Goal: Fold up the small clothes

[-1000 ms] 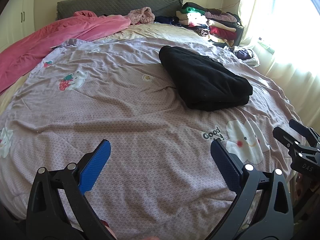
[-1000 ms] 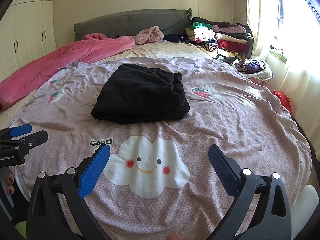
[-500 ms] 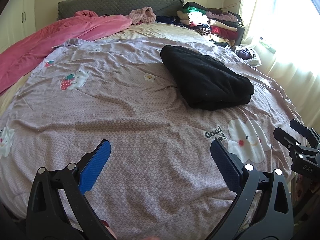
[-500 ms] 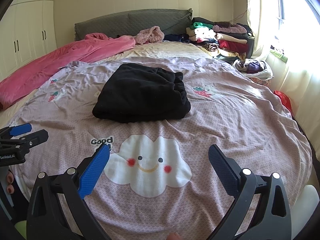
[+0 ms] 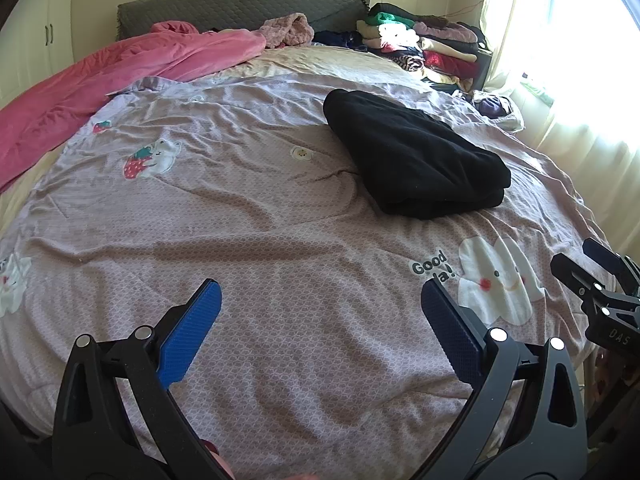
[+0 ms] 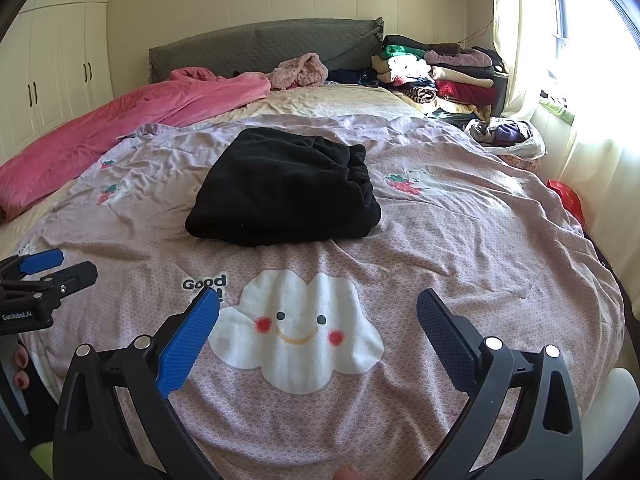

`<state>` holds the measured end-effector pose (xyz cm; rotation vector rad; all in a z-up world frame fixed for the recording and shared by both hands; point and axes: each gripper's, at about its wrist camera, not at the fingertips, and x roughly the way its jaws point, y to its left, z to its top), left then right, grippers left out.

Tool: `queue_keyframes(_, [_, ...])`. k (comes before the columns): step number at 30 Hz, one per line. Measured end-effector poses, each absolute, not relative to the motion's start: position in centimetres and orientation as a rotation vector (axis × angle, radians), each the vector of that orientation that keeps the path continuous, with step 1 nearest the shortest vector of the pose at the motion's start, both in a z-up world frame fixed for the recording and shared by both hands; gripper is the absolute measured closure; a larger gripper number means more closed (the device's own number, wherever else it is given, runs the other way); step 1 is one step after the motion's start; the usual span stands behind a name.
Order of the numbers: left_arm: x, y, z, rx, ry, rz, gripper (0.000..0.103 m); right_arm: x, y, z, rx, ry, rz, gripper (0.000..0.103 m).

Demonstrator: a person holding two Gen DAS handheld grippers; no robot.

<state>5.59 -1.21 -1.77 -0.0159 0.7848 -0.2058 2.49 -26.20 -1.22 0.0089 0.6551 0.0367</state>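
Both the left gripper [image 5: 320, 320] and the right gripper [image 6: 318, 320] are held wide apart, empty. The folded black garment [image 6: 284, 196] is seen at twelve o'clock on the bedspread [image 6: 460, 240]. If only its top layer is pinched, the fold could be undone.

One folded black garment [image 6: 282, 190], one lilac bedspread [image 6: 460, 240], one pink blanket [image 6: 132, 120], one grey headboard [image 6: 260, 46], two grippers, left [image 5: 320, 320] and right [image 6: 318, 320], and one clothes pile [image 6: 436, 76], count unclear.
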Motion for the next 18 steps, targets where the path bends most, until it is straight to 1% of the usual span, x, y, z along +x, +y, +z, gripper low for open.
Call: queue_keyframes(18, [5.53, -1.24, -1.9, -0.013, 0.787, -0.204, 0.009, 2.35, -26.13, -1.22, 0.01, 0.652, 0.035, 0.004])
